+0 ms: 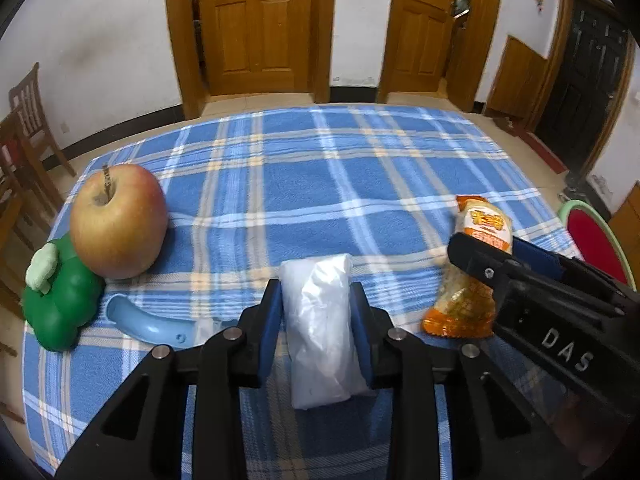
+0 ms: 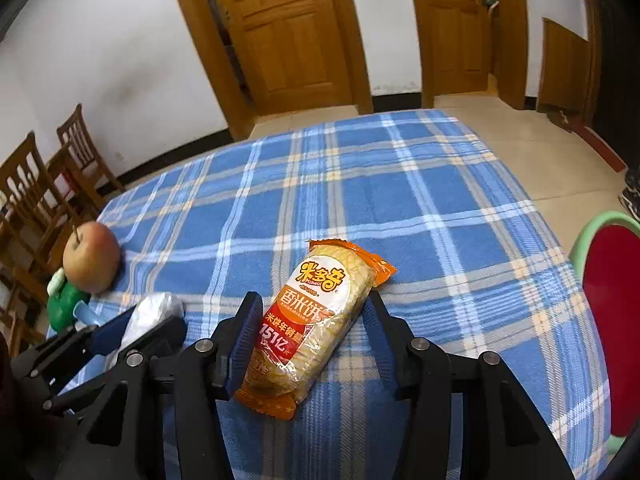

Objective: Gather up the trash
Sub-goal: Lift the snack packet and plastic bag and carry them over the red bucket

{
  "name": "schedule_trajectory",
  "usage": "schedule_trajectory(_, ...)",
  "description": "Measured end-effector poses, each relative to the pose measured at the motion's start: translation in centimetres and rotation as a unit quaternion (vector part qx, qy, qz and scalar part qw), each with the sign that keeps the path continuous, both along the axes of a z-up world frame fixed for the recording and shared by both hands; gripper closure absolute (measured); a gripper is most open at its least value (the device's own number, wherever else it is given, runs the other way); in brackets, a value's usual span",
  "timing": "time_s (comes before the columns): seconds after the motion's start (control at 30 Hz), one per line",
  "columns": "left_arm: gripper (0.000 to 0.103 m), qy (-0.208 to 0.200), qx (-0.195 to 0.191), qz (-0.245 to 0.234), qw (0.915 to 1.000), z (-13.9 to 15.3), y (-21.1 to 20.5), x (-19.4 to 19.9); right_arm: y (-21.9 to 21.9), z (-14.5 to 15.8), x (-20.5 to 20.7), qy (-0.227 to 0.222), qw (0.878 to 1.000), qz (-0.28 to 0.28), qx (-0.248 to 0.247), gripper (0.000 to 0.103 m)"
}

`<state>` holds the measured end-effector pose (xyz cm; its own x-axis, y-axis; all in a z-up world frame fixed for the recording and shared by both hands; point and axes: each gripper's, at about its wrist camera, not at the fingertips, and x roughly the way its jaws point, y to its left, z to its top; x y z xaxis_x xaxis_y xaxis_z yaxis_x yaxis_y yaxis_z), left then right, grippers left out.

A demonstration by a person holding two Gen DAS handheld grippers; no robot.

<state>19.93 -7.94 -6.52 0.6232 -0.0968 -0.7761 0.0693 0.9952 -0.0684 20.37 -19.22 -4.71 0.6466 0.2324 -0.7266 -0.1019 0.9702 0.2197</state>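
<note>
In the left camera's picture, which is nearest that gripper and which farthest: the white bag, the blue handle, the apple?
From the left gripper:
1. White bag, between its fingers.
2. Blue handle, just left, on the cloth.
3. Apple, farther left and back, leaning on the green toy.

The left gripper (image 1: 316,312), black-framed with blue pads, fills the lower centre of its own view, jaws pressed against both sides of a white packet. The right gripper (image 2: 312,320) sits low in its view, jaws apparently touching an orange wrapper, perhaps not clamped.
</note>
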Motion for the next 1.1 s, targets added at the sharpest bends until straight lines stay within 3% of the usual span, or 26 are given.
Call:
schedule_trajectory(0.1, 0.069, 0.005, 0.007, -0.013, 0.9999, 0.4, -0.4, -1.0, -0.4, 1.2, -1.3, -0.006, 1.0, -0.001, 0.023, 0.051)
schedule_trajectory(0.23, 0.069, -0.016, -0.006, -0.027, 0.9995, 2.7, -0.8, -3.9, -0.1, 4.2, -4.9, -0.049, 0.999, 0.002, -0.012, 0.051)
schedule_trajectory(0.37, 0.069, -0.044, -0.014, -0.023, 0.9987, 5.3, -0.6, -7.4, -1.1, 6.8, -9.3, -0.066, 0.998, -0.012, 0.004, 0.051)
schedule_trajectory(0.6, 0.069, -0.064, -0.012, -0.024, 0.9976, 8.3, 0.3, -13.7, -0.8, 9.5, -16.3, -0.085, 0.996, -0.006, -0.012, 0.051)
schedule_trajectory(0.83, 0.069, -0.063, -0.019, 0.002, 0.9978, 9.2, 2.8, -19.5, 0.7, 10.0, -21.7, -0.094, 0.996, 0.004, -0.008, 0.051)
schedule_trajectory(1.1, 0.069, -0.056, -0.007, 0.032, 0.9979, 8.4, 5.6, -24.7, 2.4, 7.9, -26.3, -0.077, 0.997, -0.003, -0.011, 0.051)
